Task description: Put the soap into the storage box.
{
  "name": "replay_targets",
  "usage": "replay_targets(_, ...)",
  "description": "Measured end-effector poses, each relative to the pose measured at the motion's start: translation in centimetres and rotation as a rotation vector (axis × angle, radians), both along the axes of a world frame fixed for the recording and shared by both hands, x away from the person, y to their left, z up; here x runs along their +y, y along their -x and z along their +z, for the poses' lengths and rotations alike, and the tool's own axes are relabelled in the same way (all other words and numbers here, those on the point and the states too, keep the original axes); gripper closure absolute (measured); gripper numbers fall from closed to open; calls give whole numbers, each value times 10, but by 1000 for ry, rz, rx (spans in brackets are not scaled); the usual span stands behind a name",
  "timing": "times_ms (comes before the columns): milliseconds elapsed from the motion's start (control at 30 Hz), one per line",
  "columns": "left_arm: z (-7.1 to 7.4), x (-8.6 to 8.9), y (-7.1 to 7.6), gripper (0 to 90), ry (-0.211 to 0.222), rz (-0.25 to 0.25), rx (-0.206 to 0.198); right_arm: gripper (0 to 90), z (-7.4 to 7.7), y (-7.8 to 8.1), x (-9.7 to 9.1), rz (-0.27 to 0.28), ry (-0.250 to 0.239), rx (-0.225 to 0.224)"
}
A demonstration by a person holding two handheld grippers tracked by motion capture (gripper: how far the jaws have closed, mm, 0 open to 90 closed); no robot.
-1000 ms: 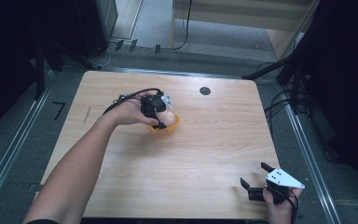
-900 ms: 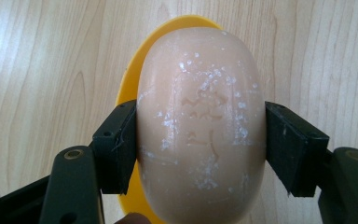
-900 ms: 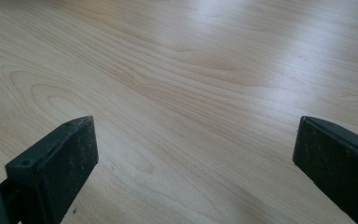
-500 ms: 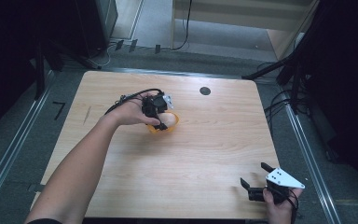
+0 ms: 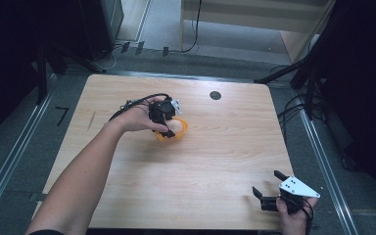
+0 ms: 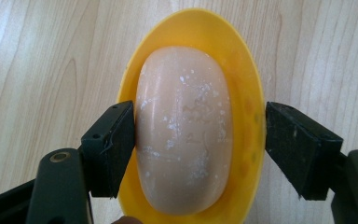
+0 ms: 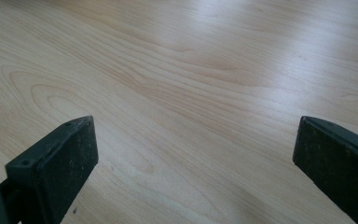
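Here, a yellow dish [image 6: 247, 70] holding a pale soap bar [image 6: 184, 126] is straddled by the left gripper [image 5: 169, 125] on a wooden table [image 5: 215, 156]

From the high view the dish is placed around the middle of the table, somewhat toward the left and far edges, largely hidden under the hand; in the left gripper view the jaws are seen apart, one touching the bar's side inside the rim, the other standing outside the dish wall, nothing clamped. The right gripper [image 5: 269, 196] is held just inside the near right corner with jaws spread wide, and bare wood alone is seen between them in its own view. Broad open surface is left between the two grippers and along the right edge, where a dark round spot [image 5: 215, 95] is seen near the far edge
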State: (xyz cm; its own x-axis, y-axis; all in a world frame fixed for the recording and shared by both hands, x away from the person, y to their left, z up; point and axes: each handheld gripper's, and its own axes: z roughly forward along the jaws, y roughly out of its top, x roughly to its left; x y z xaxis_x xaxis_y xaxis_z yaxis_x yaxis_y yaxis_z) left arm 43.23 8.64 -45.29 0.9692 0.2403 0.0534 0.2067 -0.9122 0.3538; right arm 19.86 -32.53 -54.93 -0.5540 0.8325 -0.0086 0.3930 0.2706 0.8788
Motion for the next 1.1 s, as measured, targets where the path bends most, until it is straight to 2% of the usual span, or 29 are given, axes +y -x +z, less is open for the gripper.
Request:
replay_targets(300, 6, 5, 3, 303, 34, 13, -19, 2, 0, 0, 0, -1, 0, 0)
replay_targets(533, 6, 12, 8, 261, 46, 26, -30, 2, 0, 0, 0, -2, 3, 1)
replay_targets(833, 11, 13, 19, 228, 30, 8, -44, 2, 0, 0, 1, -2, 8, 4)
replay_targets(933, 13, 14, 23, 199, 23, 8, -23, 2, 0, 0, 1, -2, 8, 4)
replay_targets(1100, 13, 13, 29, 137, -8, 12, -10, 2, 0, 0, 1, 0, 7, 4)
